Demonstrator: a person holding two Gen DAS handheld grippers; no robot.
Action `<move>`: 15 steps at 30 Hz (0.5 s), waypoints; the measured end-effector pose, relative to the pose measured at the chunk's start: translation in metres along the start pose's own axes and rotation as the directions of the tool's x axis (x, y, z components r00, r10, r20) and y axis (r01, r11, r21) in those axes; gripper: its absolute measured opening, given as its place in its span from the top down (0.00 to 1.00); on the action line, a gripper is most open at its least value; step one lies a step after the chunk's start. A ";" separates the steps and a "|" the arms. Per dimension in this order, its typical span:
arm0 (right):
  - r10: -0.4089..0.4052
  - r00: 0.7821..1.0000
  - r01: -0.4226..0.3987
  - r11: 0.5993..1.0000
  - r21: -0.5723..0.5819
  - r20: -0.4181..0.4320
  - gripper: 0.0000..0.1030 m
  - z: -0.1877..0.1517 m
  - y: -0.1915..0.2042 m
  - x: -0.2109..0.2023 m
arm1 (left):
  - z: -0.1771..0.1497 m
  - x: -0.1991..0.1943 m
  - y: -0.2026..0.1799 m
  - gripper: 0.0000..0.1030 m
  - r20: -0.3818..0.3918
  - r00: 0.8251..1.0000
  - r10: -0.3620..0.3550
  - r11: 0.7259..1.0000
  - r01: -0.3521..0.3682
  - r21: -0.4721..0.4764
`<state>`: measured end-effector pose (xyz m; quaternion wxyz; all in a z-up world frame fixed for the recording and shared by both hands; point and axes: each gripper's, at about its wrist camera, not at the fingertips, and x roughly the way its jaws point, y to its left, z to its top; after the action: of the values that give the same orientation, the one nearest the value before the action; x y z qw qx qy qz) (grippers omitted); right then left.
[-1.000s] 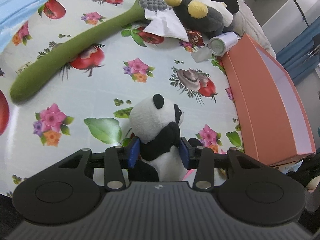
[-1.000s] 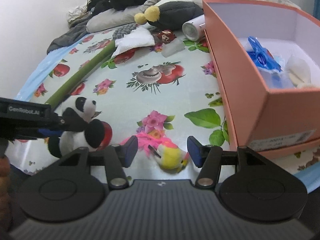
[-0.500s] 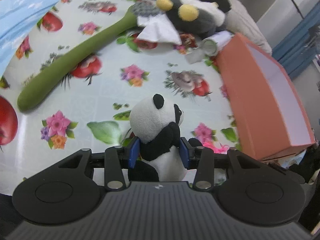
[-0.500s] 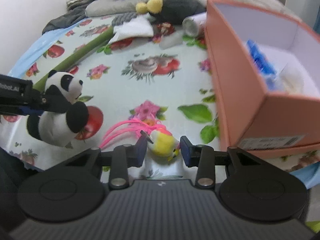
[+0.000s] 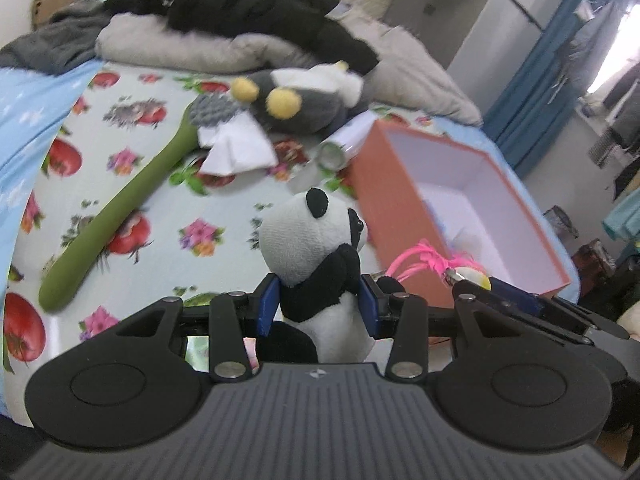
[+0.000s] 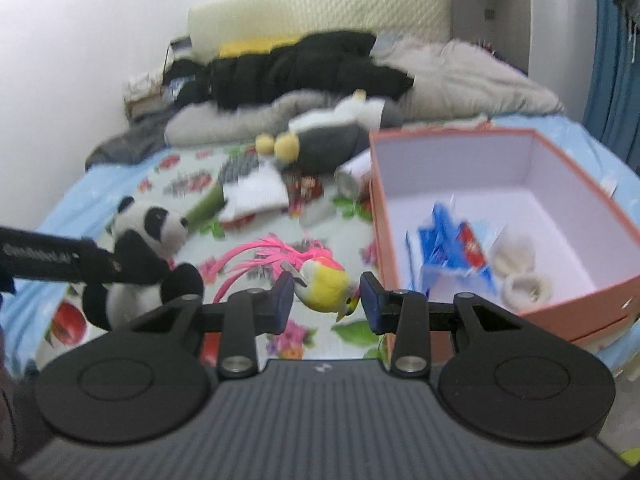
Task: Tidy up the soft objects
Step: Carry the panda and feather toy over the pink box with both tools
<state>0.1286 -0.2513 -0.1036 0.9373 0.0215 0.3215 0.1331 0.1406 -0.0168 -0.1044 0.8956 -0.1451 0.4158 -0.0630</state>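
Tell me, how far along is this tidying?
Early. The orange box holds only a few small items. The left claw grips the panda, the right claw a yellow bird toy. The green plush and grey plush remain on the bed.

Upright black-and-white panda plush (image 5: pixel 316 256), small yellow bird toy (image 6: pixel 326 286) with pink feathers, both held aloft

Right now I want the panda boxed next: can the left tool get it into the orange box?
Probably yes. The left tool holds the panda clear of the bedspread, and the orange box is open-topped. The right tool, gripping the yellow bird toy, sits beside the box's near corner and could crowd it.
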 end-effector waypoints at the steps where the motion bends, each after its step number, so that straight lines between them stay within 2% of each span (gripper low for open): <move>1: -0.001 1.000 0.001 1.000 0.005 0.012 0.61 0.004 -0.001 -0.006 | 0.002 -0.004 -0.004 0.53 0.007 1.000 -0.008 1.000 0.008 0.004; 8: -0.018 0.996 0.016 0.999 0.034 0.082 0.61 0.019 -0.011 -0.043 | 0.010 -0.031 -0.036 0.53 0.054 0.996 -0.074 0.996 0.072 0.045; 15: -0.059 0.993 0.053 0.996 0.065 0.107 0.61 0.022 -0.032 -0.063 | 0.013 -0.035 -0.069 0.53 0.049 0.990 -0.134 0.987 0.129 0.100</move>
<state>0.1016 -0.2974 -0.0527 0.9556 0.0489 0.2746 0.0954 0.1282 -0.0713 -0.0493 0.9066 -0.1303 0.3768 -0.1380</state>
